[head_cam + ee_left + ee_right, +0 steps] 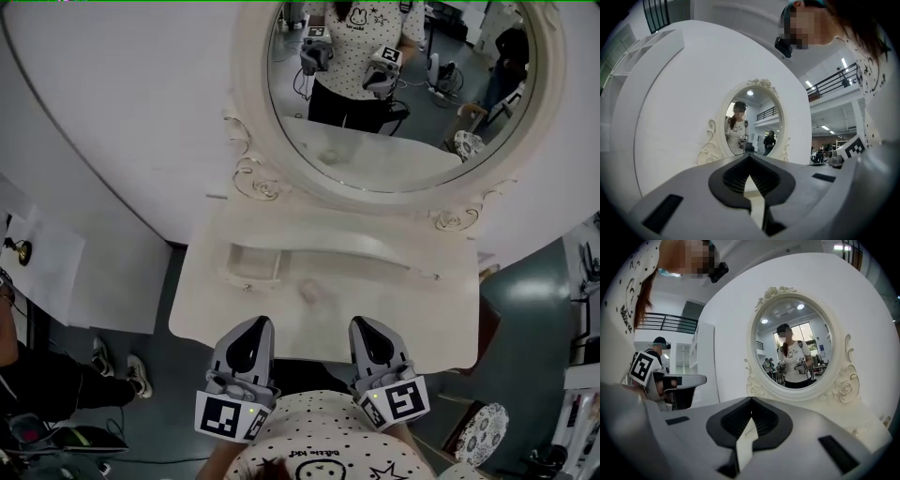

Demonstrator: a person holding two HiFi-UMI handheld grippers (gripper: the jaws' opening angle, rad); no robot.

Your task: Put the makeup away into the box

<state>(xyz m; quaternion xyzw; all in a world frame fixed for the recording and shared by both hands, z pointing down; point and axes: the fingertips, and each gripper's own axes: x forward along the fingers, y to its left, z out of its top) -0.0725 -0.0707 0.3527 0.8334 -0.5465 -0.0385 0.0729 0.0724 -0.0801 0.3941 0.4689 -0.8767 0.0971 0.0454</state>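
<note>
Head view: left gripper (253, 328) & right gripper (367, 326) sit side by side close to the person's body, w/ a gap betw them. Tips are just over the near edge of the white table (422, 319), pointing twd the round mirror (403, 141).

Both pairs of jaws are pressed together w/ nothing betw them, as each gripper view shows.

Makeup & box: can't be made out in any view.

Open tabletop lies ahead of the tips. A low raised ledge (253, 264) runs along the back left, below the mirror's carved frame (251, 178).

Table's left edge drops to grey-green floor (183, 375), w/ another person's shoes (117, 366) near that corner. Past the right front corner stands a patterned stool (483, 433). A curved white wall (112, 141) rises behind the table.
</note>
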